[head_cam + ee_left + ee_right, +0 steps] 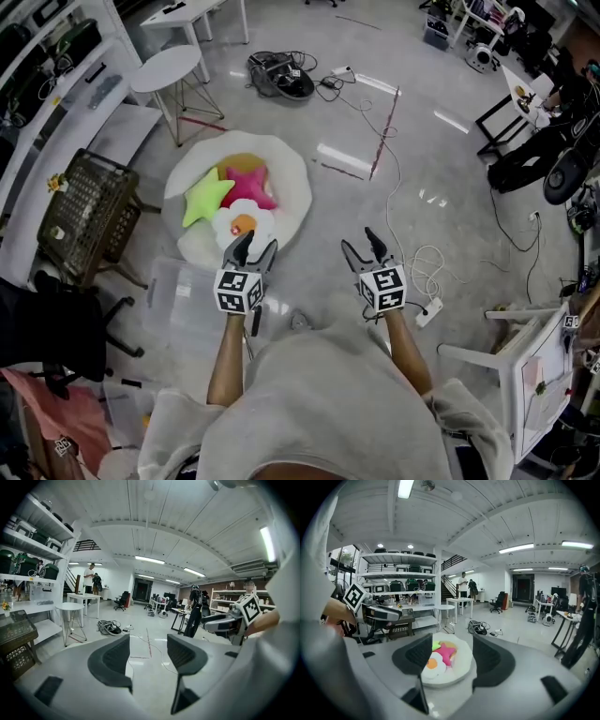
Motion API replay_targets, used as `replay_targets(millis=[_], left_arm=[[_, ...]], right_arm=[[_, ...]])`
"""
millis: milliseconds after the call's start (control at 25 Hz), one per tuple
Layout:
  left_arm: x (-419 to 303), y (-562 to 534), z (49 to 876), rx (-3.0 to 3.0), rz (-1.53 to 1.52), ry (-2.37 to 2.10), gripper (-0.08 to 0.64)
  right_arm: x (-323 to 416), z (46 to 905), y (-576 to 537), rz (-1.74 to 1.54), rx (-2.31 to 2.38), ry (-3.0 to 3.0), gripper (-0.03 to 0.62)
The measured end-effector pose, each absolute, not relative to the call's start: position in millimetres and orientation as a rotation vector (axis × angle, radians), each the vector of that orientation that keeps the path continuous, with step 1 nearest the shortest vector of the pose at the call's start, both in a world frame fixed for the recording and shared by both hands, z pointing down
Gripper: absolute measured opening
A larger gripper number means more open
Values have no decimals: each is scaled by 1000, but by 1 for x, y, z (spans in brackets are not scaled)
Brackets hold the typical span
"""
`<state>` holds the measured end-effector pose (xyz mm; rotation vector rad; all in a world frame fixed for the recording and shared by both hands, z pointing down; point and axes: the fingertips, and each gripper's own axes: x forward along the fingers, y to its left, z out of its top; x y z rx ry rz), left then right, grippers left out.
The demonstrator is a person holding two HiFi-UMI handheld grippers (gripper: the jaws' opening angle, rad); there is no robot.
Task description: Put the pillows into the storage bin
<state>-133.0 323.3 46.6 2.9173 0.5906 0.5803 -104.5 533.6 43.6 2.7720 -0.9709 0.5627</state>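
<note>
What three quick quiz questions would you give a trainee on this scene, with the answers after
1. True or false: the egg pillow is already in the bin.
2. How many star pillows lie on the white mat?
3. The right gripper is: A open and empty; B shut on a cable; C shut on a pillow.

Key
1. False: it lies on the mat.
2. Two: the green star and the pink star.
3. A.
</note>
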Motion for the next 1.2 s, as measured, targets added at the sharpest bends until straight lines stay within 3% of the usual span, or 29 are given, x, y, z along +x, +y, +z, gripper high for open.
replay_targets(millis=[600, 1200], left_arm=[[-56, 298, 65, 2899, 640, 540, 232], [78, 308, 102, 2879, 803, 333, 233]], right_arm=[[-24, 70, 511, 633, 2756, -1020, 250], [140, 114, 506, 724, 2637, -1242, 258]])
